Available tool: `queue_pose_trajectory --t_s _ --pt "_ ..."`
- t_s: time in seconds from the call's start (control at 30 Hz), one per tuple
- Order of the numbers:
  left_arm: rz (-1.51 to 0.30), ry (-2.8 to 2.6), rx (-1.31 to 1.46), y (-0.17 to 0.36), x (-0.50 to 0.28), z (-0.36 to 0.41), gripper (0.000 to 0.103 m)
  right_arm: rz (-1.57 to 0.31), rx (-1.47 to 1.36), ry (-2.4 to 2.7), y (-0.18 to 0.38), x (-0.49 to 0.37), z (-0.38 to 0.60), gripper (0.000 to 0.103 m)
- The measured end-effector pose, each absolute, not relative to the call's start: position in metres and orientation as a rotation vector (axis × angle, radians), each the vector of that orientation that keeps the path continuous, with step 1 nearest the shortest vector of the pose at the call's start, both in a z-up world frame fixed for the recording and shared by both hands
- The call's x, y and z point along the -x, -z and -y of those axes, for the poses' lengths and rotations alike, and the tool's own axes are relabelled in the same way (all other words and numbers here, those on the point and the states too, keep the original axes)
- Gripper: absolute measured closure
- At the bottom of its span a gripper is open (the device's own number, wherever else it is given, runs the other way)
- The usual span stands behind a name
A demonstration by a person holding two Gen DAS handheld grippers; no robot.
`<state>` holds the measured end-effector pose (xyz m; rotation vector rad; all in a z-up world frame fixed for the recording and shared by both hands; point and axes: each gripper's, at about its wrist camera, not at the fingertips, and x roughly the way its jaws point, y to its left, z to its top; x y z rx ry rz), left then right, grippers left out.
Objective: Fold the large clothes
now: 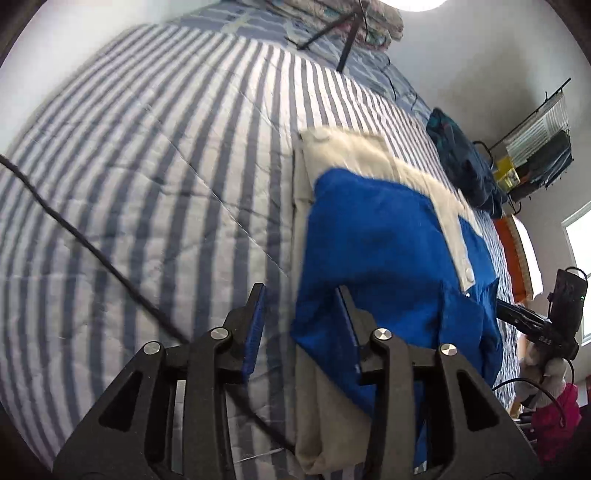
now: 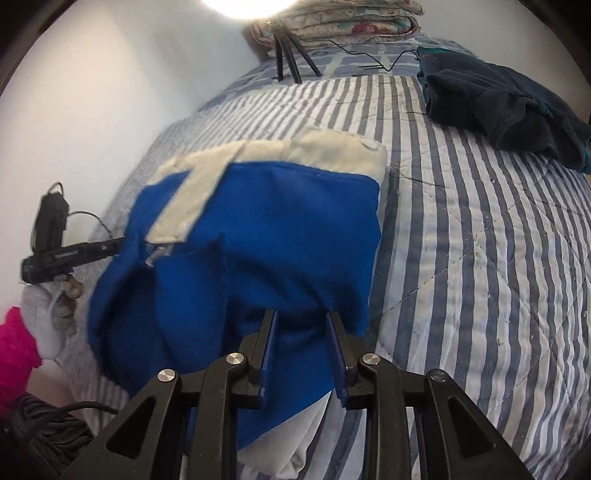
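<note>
Left wrist view: left gripper is sitting partly open at the near edge of the blue-and-cream jacket. Nothing is pinched; left pad is over bare striped quilt, right pad is lying against the blue cloth w/o clamping it. Looks like a release after a fold, judging by the loose edge.

Right wrist view: right gripper is also partly open, both pads straddling a bunched blue fold of the jacket. Fabric is between the pads, but can't tell if they're actually pressing on it; gap looks too wide for a firm pinch.

Jacket is lying folded over on the quilt, cream placket w/ snaps facing up on the far side, cream lining peeking out under the near edge. Prob. held at both near corners so the fold lands square; the two grippers are working the same near edge, one per side.

Rel. to the jacket: dark teal garment is crumpled well apart, far right in the right view, not yet folded imo. Tripod legs and floral bedding stack are beyond the jacket at the head end. Black cable is crossing the quilt to the jacket's left in the left view.

Containers: wire rack on the wall beyond the jacket is holding a yellow item and some dark stuff; contents too small to ID.
</note>
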<state>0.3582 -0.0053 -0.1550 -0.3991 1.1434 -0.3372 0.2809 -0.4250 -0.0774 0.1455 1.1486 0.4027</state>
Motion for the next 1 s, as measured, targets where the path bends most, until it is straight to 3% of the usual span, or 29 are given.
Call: queue_pose_trajectory --t_s 0.07,0.1,0.13,0.2,0.4,0.9,1.0 --pt "-1.130 0.359 0.489 0.151 -0.357 -0.012 0.060 -1.113 -0.184 -0.412 0.068 -0.278 0.437 0.067" --pt "-1.135 0.376 0.566 0.152 -0.357 -0.022 0.056 -1.083 -0.210 -0.405 0.062 -0.276 0.447 0.057" --pt "-1.141 0.381 0.617 0.153 -0.358 -0.030 0.048 -1.062 -0.242 -0.404 0.061 -0.276 0.453 0.054" --pt "-1.142 0.401 0.753 0.159 -0.358 -0.045 0.047 -1.043 -0.332 -0.410 0.062 -0.278 0.470 0.039" --pt "-1.199 0.467 0.882 0.175 -0.366 -0.053 0.046 -1.111 -0.514 -0.400 0.093 -0.290 0.496 0.038" --pt "-1.275 0.590 0.840 0.199 -0.374 -0.012 0.047 -1.203 -0.667 -0.605 0.148 -0.312 0.481 0.038" --pt "-1.274 0.601 0.819 0.199 -0.380 -0.005 0.047 -1.199 -0.728 -0.633 0.156 -0.317 0.481 0.045"
